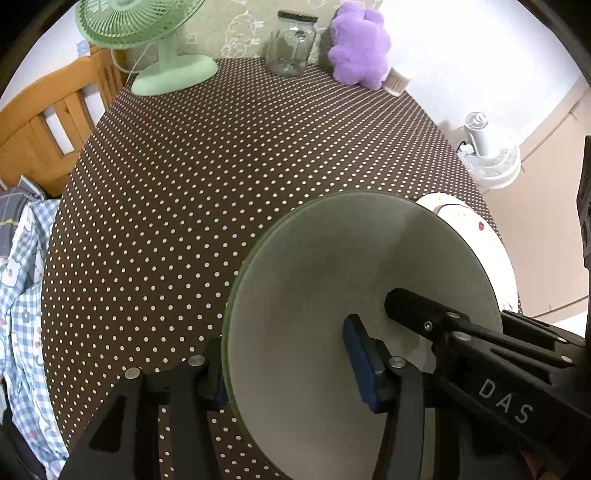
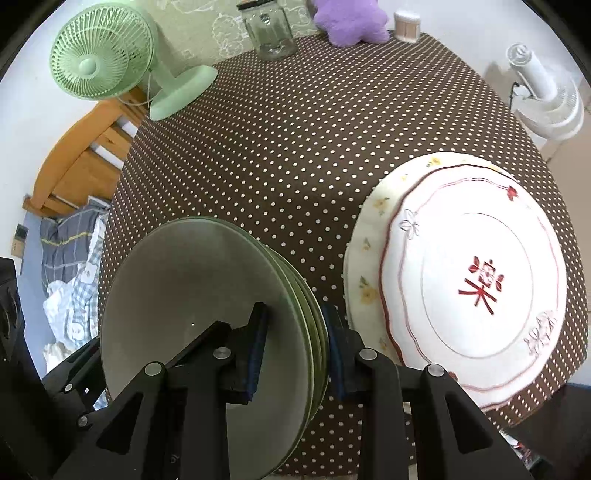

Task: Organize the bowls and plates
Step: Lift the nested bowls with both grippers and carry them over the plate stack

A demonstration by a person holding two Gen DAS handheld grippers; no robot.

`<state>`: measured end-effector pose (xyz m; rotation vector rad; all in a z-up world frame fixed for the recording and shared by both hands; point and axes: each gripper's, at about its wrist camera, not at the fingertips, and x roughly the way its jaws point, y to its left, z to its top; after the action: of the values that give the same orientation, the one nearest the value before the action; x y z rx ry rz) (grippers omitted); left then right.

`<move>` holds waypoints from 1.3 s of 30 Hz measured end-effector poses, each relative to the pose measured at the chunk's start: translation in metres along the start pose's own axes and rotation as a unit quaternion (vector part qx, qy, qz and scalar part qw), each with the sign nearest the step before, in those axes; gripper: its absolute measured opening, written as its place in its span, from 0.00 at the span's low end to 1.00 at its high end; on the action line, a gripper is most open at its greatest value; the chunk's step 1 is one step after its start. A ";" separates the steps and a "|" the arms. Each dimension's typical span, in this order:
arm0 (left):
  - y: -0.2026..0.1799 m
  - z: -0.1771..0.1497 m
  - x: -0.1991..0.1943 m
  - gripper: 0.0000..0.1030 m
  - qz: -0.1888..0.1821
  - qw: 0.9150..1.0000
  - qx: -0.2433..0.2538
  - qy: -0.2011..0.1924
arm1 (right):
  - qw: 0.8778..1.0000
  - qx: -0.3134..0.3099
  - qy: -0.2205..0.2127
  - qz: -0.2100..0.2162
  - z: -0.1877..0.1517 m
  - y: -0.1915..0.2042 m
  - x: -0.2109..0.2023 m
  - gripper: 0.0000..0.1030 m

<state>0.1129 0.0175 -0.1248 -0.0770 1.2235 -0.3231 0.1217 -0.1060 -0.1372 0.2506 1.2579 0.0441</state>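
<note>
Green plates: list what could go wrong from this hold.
1. The green plates are a loose stack of several, pinched at the rim by both the right gripper and the left gripper; one could slide out.
2. Tilted on edge, they could knock the white plate nearby.

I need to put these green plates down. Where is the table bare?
Bare tablecloth fills the middle, between the green fan, jar and white plates. The back edge and right side are crowded.
</note>
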 end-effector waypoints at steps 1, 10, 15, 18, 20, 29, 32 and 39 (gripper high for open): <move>-0.001 -0.001 -0.003 0.50 -0.002 1.000 0.001 -0.001 | 1.000 0.002 -0.003 -0.001 -0.001 -0.001 -0.003 0.32; -0.018 -0.002 -0.029 0.50 0.014 1.000 0.003 -0.025 | 1.000 0.012 -0.023 0.012 -0.005 -0.009 -0.025 0.32; -0.034 -0.001 -0.038 0.50 0.025 0.999 -0.005 -0.038 | 0.999 0.000 -0.035 0.025 -0.004 -0.018 -0.042 0.32; -0.043 0.001 -0.041 0.50 0.027 0.999 -0.012 -0.042 | 0.999 -0.008 -0.037 0.028 -0.001 -0.026 -0.050 0.32; -0.050 0.003 -0.041 0.50 0.031 0.998 -0.016 -0.047 | 0.999 -0.012 -0.039 0.029 0.001 -0.031 -0.056 0.32; -0.085 0.013 -0.040 0.50 0.043 0.997 -0.026 -0.059 | 0.998 -0.033 -0.043 0.040 0.012 -0.057 -0.071 0.32; -0.097 0.018 -0.036 0.50 0.042 0.997 -0.024 -0.060 | 0.998 -0.033 -0.045 0.040 0.013 -0.070 -0.077 0.32; -0.124 0.026 -0.025 0.50 0.038 0.998 -0.019 -0.055 | 0.998 -0.028 -0.045 0.037 0.018 -0.098 -0.084 0.32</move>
<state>0.1049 -0.0967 -0.0648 -0.0808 1.1202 -0.2263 0.1025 -0.2187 -0.0743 0.2481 1.1558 0.1302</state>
